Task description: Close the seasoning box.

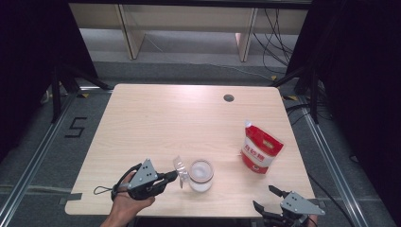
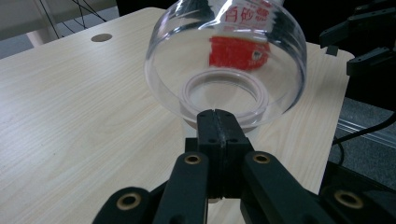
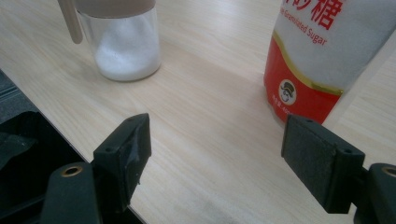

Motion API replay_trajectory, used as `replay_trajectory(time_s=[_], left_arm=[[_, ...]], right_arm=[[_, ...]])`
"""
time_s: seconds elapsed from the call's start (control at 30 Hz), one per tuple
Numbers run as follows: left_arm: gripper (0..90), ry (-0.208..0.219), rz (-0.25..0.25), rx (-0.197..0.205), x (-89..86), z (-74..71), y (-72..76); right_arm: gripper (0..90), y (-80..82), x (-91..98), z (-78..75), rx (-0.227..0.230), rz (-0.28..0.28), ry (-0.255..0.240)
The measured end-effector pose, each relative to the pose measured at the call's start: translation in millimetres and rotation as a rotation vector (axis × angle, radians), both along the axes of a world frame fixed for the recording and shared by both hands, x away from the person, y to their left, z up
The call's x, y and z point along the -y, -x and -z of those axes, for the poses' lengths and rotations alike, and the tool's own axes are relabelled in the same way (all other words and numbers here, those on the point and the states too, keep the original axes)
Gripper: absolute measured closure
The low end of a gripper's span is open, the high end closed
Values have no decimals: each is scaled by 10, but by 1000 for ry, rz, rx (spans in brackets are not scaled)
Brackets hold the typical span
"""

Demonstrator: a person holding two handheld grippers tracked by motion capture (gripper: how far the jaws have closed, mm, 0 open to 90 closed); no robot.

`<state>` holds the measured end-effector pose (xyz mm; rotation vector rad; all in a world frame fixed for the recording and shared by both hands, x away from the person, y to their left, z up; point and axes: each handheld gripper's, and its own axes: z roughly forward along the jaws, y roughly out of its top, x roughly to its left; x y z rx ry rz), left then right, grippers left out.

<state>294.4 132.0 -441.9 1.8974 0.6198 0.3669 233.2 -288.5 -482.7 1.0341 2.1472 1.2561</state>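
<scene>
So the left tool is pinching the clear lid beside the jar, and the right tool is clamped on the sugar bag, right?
Not quite. The left tool does pinch the clear lid beside the jar, but the right tool is not clamped on the sugar bag. The right gripper view shows its jaws standing wide apart with bare table between them, short of the bag.

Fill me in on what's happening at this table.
A person works at a light wooden table with a gripper in each hand. The left gripper is shut on the edge of a clear plastic lid, holding it tilted beside a small glass jar of white sugar, which stands open near the table's front edge. The right gripper is open and holds nothing, at the front right corner. A red and white bag of granulated sugar stands upright on the right side.
</scene>
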Motion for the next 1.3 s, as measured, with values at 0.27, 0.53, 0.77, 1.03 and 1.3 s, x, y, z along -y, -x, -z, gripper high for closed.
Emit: replay_trajectory(time_s=[0.27,0.53,0.77,1.03,1.3], left_arm=[[890,-19,8,10,10,-17,-12],[889,-14,8,9,26,-16,-8],[888,-12,15,18,52,-46,-20],[888,-22,33,14,111,-29,-40],[882,-16,45,3,188,-20,-57]], right_arm=[[250,-4,-7,-1,10,-2,7],[250,-23,-14,1,7,-23,3],[250,-40,-18,7,38,-25,19],[249,-32,-22,3,16,-24,14],[250,-35,-17,5,17,-17,17]])
